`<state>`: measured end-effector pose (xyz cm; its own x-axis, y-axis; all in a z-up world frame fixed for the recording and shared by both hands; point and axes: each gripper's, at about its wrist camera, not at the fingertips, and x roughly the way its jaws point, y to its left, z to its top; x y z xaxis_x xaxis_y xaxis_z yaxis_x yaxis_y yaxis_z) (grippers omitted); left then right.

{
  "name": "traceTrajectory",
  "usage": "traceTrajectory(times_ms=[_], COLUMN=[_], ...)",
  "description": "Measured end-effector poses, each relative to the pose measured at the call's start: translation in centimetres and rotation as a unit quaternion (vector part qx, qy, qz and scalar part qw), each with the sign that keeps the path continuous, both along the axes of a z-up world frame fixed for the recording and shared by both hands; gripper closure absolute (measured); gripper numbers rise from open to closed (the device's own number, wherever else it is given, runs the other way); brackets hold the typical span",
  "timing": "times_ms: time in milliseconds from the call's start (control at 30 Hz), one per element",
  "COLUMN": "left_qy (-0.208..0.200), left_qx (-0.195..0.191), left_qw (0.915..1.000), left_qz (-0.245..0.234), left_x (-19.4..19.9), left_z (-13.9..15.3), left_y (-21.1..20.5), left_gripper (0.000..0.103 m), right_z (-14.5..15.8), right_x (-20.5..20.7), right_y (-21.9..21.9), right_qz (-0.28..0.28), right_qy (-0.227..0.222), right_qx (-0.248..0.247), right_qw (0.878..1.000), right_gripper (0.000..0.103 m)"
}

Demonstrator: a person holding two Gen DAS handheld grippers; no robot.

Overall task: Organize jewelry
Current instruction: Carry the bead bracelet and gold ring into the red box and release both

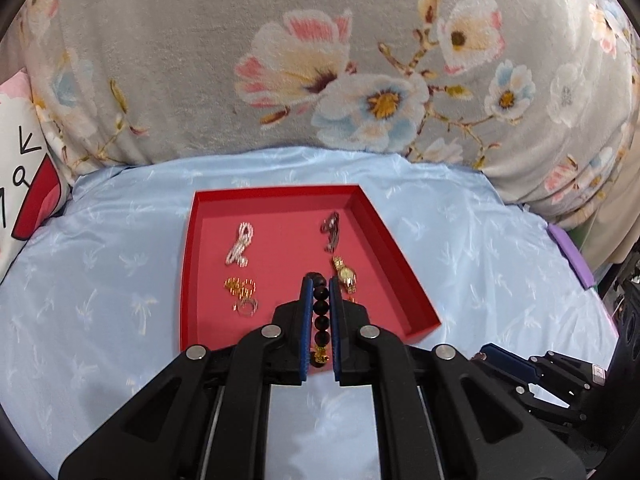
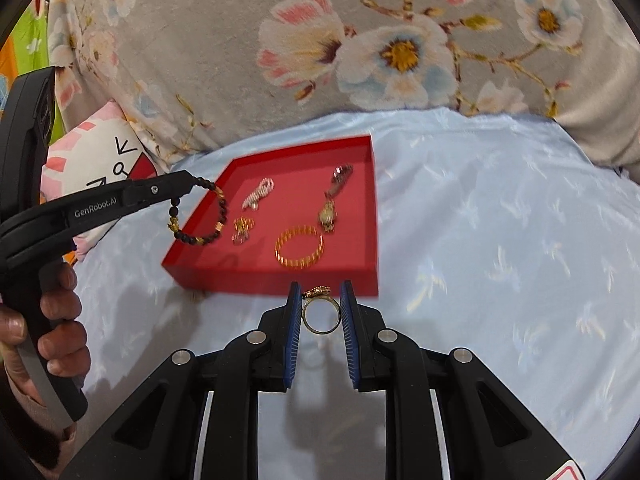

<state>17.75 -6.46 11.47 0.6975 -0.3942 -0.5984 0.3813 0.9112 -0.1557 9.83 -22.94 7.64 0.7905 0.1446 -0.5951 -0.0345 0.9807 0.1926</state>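
Note:
A red tray point(image 1: 276, 200) point(image 2: 256, 276) lies on the pale blue sheet. In it are a pearl strand point(image 1: 239, 245) point(image 2: 258, 195), a dark chain point(image 1: 331, 230) point(image 2: 340, 178), a gold watch point(image 1: 345, 275) point(image 2: 328, 216), small gold pieces point(image 1: 240, 294) point(image 2: 242, 230) and a gold bangle point(image 2: 299, 247). My left gripper point(image 1: 320, 284) point(image 2: 192, 184) is shut on a dark bead bracelet point(image 1: 321, 312) point(image 2: 204, 216), which hangs over the tray's left edge. My right gripper point(image 2: 320, 292) is shut on a gold ring point(image 2: 320, 314), just in front of the tray's near wall.
A grey floral blanket point(image 1: 320, 60) point(image 2: 360, 40) rises behind the tray. A white and red cushion point(image 1: 24, 184) point(image 2: 100, 160) lies at the left. A hand point(image 2: 60, 332) holds the left gripper's handle. A purple edge point(image 1: 570, 252) shows at the sheet's right.

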Motion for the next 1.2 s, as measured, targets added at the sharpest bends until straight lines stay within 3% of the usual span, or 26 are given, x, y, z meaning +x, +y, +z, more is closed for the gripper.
traceTrajectory(times_ms=[200, 533, 833, 900, 1133, 1200], left_qy=[0.012, 0.057, 0.061, 0.060, 0.044, 0.038], left_qx=[-0.009, -0.003, 0.013, 0.014, 0.003, 0.002], left_qw=[0.9999, 0.9980, 0.9968, 0.9965, 0.9959, 0.9961], left_qz=[0.004, 0.026, 0.049, 0.056, 0.079, 0.080], left_x=[4.7, 9.8, 10.7, 10.6, 8.8, 8.0], left_z=[0.1, -4.4, -6.4, -6.4, -5.2, -4.8], left_y=[-0.9, -1.9, -1.0, -0.7, 1.5, 2.0], left_gripper=[0.096, 0.096, 0.094, 0.082, 0.078, 0.073], right_z=[1.0, -1.3, -2.9, -2.9, -1.5, -0.9], right_x=[5.7, 11.5, 13.9, 14.0, 12.7, 12.3], right_y=[0.0, 0.4, 0.2, 0.0, -1.0, -1.1], right_qz=[0.004, -0.002, -0.008, -0.013, -0.024, -0.022], right_qy=[0.005, 0.033, 0.048, 0.043, 0.023, 0.015], right_qx=[-0.004, -0.017, -0.025, -0.022, -0.010, -0.007], right_qw=[1.000, 0.999, 0.999, 0.999, 0.999, 1.000], right_gripper=[0.085, 0.085, 0.084, 0.084, 0.081, 0.080])
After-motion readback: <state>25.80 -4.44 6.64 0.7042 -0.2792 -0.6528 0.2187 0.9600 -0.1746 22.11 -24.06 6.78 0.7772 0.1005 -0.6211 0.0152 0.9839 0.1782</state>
